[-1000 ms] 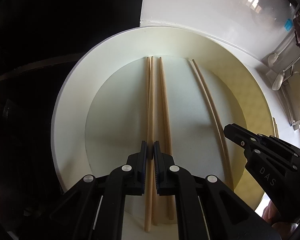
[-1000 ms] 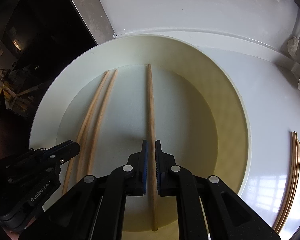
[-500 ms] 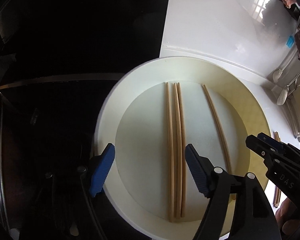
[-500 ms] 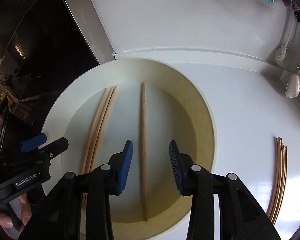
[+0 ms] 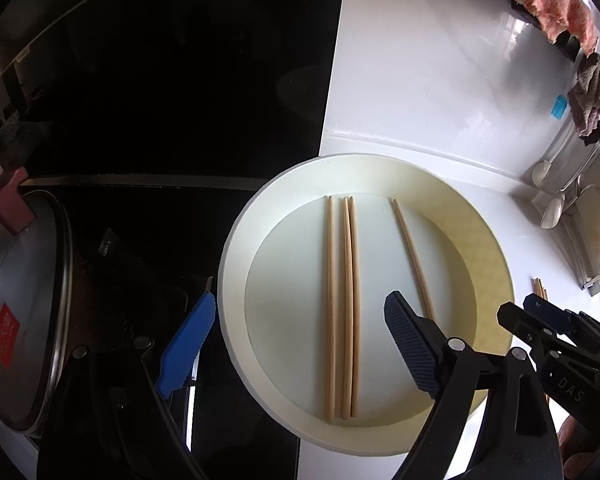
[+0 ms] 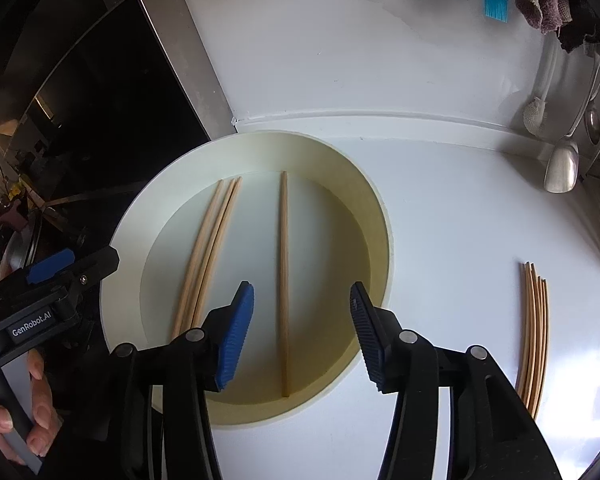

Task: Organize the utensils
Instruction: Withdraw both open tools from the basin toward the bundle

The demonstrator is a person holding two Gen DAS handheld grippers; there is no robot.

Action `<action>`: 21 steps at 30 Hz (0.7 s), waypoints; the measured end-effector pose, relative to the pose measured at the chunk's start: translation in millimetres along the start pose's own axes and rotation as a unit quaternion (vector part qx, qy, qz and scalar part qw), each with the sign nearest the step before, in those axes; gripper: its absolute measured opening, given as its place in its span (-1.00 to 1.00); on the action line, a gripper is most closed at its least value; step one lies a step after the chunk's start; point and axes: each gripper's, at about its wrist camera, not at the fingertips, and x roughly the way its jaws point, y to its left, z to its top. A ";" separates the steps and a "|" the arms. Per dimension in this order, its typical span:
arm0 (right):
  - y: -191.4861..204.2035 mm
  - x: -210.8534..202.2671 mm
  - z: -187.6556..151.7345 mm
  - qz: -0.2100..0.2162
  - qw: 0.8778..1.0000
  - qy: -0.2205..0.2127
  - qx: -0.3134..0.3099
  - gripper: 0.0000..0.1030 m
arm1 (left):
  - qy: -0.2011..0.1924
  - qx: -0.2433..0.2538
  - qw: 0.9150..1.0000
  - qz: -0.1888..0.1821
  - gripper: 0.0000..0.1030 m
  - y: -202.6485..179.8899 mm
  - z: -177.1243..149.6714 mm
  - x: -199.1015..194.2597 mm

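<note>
Item 1, left gripper (image 5: 296,344): I read its jaws as spread wide and holding nothing. One blue pad hangs past the plate's near-left rim over dark ground; the other sits above the plate floor.

Item 2, right gripper (image 6: 302,332): jaws likewise spread, nothing held, straddling the single chopstick (image 6: 284,280) without touching it.

Item 3, plate (image 5: 236,240): round, cream, shallow. Its far-left rim overhangs the edge of the white tabletop (image 6: 440,216) toward a black panel. Open tabletop lies to the right of the right gripper, up to the loose bundle.

Item 4, three chopsticks (image 5: 342,304): flat on the plate floor, directly ahead between the left gripper's pads, running away from it; two touch, the third lies just beside them. The single chopstick lies apart, to their right.

Item 5, bundle of chopsticks (image 6: 534,336): on the tabletop, well right of the right gripper, off the plate. In the left wrist view only its tips show behind the right gripper's body.

Item 6, metal spoon (image 6: 562,168) and white brush (image 6: 536,112): far right, at the tabletop's back edge, by a rack cut off at the frame.

Item 7, cloths (image 5: 556,4): pink and grey, far right, partly cropped.

Item 8, metal pot lid (image 5: 16,312): left of the left gripper, cropped; surroundings there too dark to make out.
</note>
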 end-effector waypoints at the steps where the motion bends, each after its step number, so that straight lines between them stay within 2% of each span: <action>1: -0.8 -2.8 -1.2 -0.001 1.000 -0.001 0.000 -0.02 | -0.002 -0.001 1.000 0.001 0.68 -0.9 -1.0 -3.1; 11: -46.8 -43.8 -28.8 -0.019 1.000 -0.007 0.017 0.09 | -0.008 -0.006 1.000 -0.017 0.71 -39.9 -15.2 -17.9; 19: -129.4 -82.0 -71.4 -0.031 0.999 -0.011 0.035 0.10 | -0.020 -0.001 1.000 -0.013 0.78 -108.4 -33.3 -42.4; 21: -156.9 -94.0 -80.5 -0.034 0.998 -0.012 0.043 0.13 | -0.014 -0.007 1.000 -0.024 0.78 -128.7 -39.2 -48.7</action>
